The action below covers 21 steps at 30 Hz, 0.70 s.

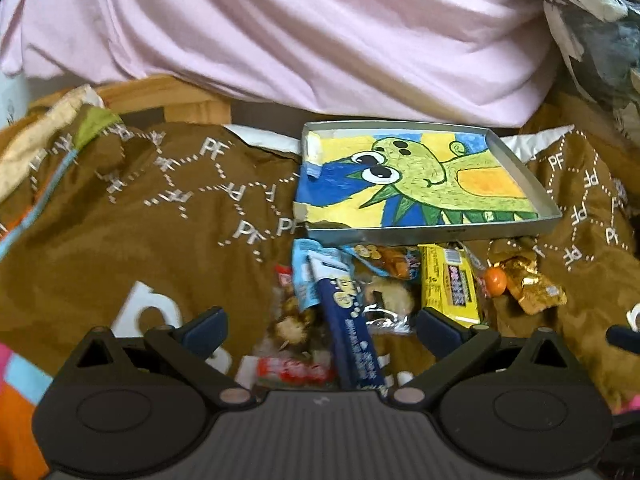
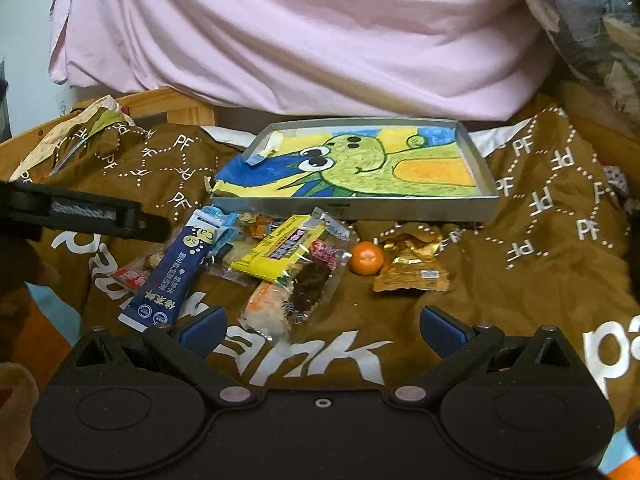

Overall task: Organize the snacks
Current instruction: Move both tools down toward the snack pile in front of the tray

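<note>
Snacks [image 2: 280,256] crowd the tray's [image 2: 352,210] near edge; both grippers agape.

A rumpled pale pink sheet [image 2: 304,40] fills the far side of the room, heaped over what seems to be a bed. Below it, a light wooden frame [image 2: 180,110] pokes out at the left. A brown cloth [image 2: 540,240] printed with white letters and dotted lines covers the near surface. A pale wall [image 2: 24,40] shows at far left. The light is dim and indoor.
</note>
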Each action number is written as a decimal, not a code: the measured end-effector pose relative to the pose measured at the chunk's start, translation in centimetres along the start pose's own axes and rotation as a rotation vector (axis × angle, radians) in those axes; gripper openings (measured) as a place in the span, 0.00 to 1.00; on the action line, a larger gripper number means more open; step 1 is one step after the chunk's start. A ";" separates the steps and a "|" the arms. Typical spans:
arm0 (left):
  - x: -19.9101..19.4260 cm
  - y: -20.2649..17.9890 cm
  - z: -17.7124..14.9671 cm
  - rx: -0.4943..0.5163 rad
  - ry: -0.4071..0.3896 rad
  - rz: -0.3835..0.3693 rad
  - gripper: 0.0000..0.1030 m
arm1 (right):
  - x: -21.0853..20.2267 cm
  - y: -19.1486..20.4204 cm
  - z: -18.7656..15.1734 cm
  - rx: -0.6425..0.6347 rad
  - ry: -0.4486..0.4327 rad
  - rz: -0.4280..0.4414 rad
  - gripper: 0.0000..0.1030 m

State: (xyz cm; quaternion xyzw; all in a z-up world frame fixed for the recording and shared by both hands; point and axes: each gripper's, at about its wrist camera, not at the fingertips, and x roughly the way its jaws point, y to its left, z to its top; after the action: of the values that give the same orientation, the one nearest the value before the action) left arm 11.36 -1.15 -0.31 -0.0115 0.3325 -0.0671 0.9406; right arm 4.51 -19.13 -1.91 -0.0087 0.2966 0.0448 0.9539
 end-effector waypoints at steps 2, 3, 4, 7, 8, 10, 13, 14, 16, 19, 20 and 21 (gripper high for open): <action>1.0 0.3 -0.3 -0.014 0.002 -0.023 0.99 | 0.6 0.0 0.1 0.010 0.010 0.014 0.95; 1.4 0.4 -0.5 -0.017 0.007 -0.034 0.99 | 1.0 0.1 0.2 0.014 0.014 0.022 0.93; 1.7 0.5 -0.6 -0.015 0.010 -0.043 0.98 | 1.3 0.1 0.3 0.017 0.018 0.029 0.92; 2.2 0.9 -0.9 0.001 0.007 -0.081 0.97 | 2.5 0.2 0.5 0.038 0.039 0.049 0.90; 2.4 1.0 -0.9 0.004 0.006 -0.095 0.97 | 2.9 0.2 0.5 0.044 0.045 0.055 0.88; 2.7 1.0 -0.8 0.012 0.002 -0.123 0.96 | 3.8 0.4 0.6 0.048 0.054 0.068 0.87; 3.2 0.9 -0.5 0.023 0.012 -0.157 0.93 | 5.1 0.7 0.8 0.061 0.070 0.081 0.86; 3.3 1.0 -0.5 0.024 0.017 -0.167 0.92 | 5.5 0.8 0.9 0.068 0.072 0.084 0.84; 3.8 1.1 -0.5 0.018 0.034 -0.181 0.89 | 6.2 0.8 1.0 0.077 0.081 0.085 0.82; 4.5 1.7 -0.7 -0.015 0.069 -0.195 0.82 | 7.1 0.7 1.2 0.107 0.090 0.088 0.79; 4.8 1.9 -0.8 -0.030 0.082 -0.201 0.79 | 7.4 0.5 1.3 0.124 0.094 0.091 0.78; 5.1 2.2 -0.8 -0.047 0.096 -0.211 0.75 | 7.7 0.4 1.4 0.142 0.097 0.095 0.77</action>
State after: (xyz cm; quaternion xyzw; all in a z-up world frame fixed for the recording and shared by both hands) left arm 15.02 0.33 -4.21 -0.0654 0.3754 -0.1585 0.9109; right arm 11.56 -18.03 -5.16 0.0709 0.3451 0.0682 0.9334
